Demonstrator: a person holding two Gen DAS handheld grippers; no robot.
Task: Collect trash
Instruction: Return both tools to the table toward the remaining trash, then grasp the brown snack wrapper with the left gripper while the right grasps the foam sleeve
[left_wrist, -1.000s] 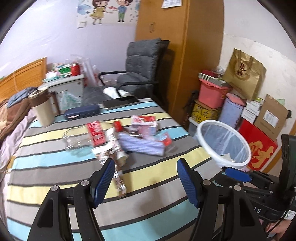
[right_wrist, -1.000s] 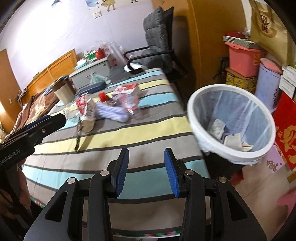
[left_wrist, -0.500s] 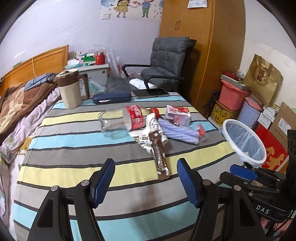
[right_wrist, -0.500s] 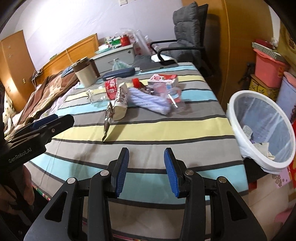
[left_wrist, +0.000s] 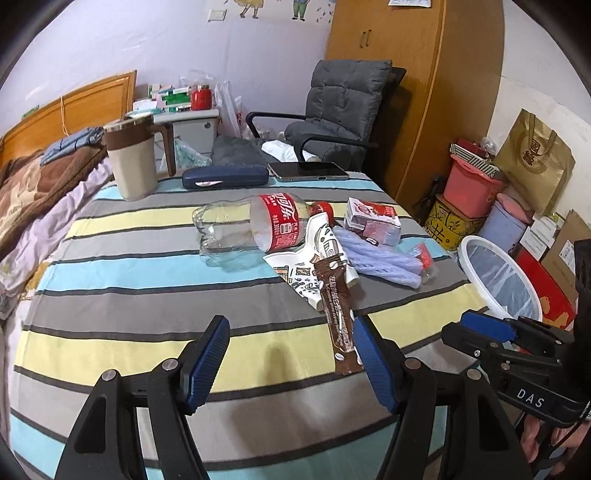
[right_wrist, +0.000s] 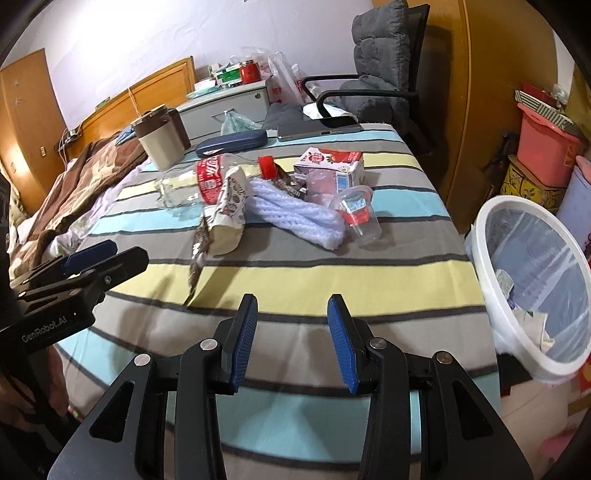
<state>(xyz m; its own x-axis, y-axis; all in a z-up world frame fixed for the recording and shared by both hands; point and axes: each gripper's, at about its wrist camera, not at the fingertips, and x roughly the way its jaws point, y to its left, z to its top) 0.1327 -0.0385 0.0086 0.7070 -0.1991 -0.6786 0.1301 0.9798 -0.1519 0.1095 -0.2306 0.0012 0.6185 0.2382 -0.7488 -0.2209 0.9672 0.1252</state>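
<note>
Jaws empty on both grippers, left wide, right narrower, over one bottle and one carton.

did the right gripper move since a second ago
Yes. In the right wrist view the white bin slid from centre to the right edge, so the right gripper swung left toward the trash.

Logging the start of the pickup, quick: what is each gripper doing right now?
Left gripper: open, holding nothing.
Right gripper: open, holding nothing.
</note>
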